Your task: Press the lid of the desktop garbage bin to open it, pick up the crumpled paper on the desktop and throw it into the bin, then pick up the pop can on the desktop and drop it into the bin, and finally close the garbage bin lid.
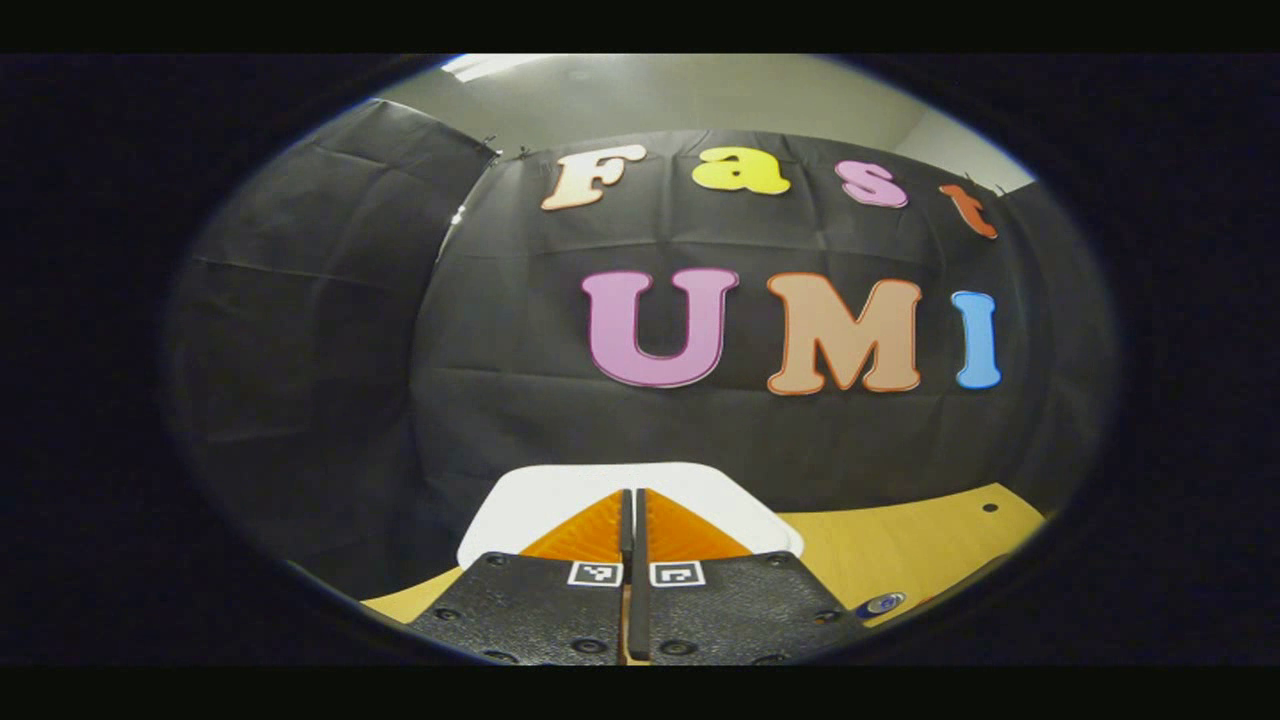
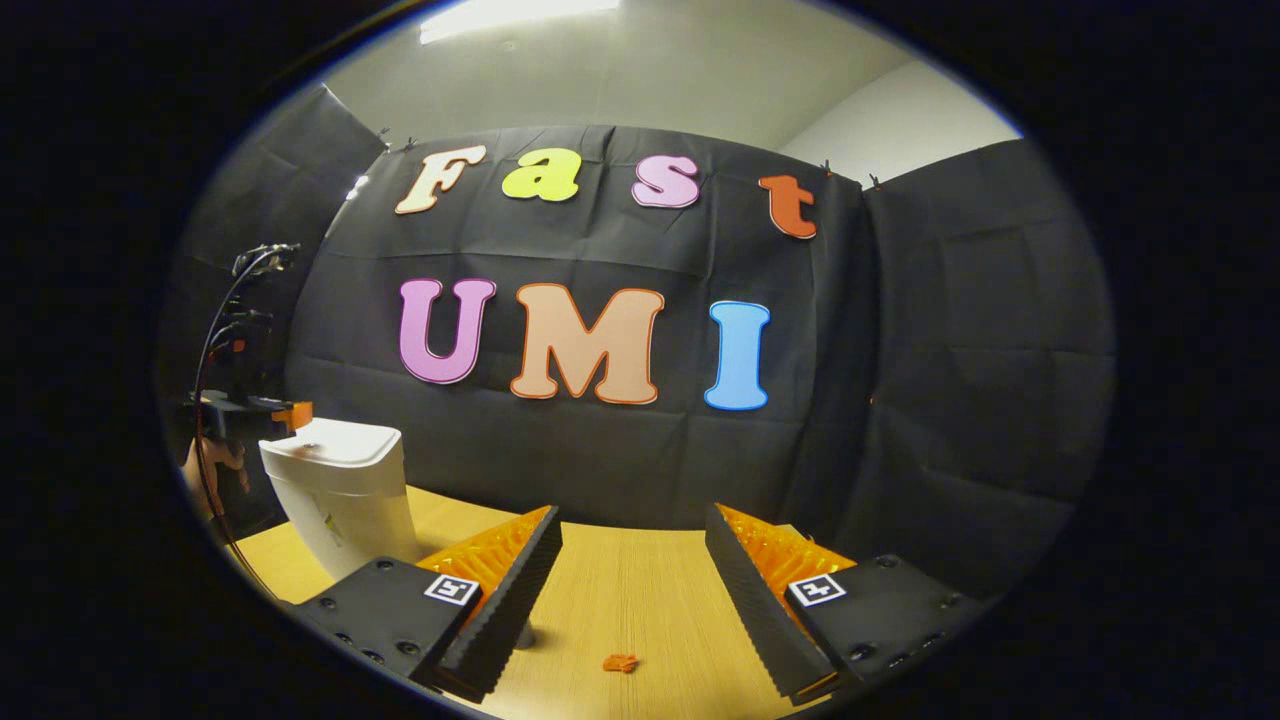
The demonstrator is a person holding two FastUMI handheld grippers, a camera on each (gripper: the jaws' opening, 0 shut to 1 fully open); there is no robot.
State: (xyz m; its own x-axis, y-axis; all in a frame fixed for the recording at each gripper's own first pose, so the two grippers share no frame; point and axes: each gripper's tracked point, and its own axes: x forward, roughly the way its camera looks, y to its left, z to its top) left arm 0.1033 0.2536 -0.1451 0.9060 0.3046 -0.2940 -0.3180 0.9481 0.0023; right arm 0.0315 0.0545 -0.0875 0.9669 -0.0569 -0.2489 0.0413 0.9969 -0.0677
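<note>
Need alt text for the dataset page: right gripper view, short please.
Open right gripper hangs over a wooden desktop with a small orange scrap on it. Far left, the left gripper sits at the closed lid of a white garbage bin.

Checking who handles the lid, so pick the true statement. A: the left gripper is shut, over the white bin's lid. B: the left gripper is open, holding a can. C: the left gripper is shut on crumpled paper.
A: in the left gripper view the left gripper has its fingers closed together with nothing between, right over the lid of the white bin.
</note>
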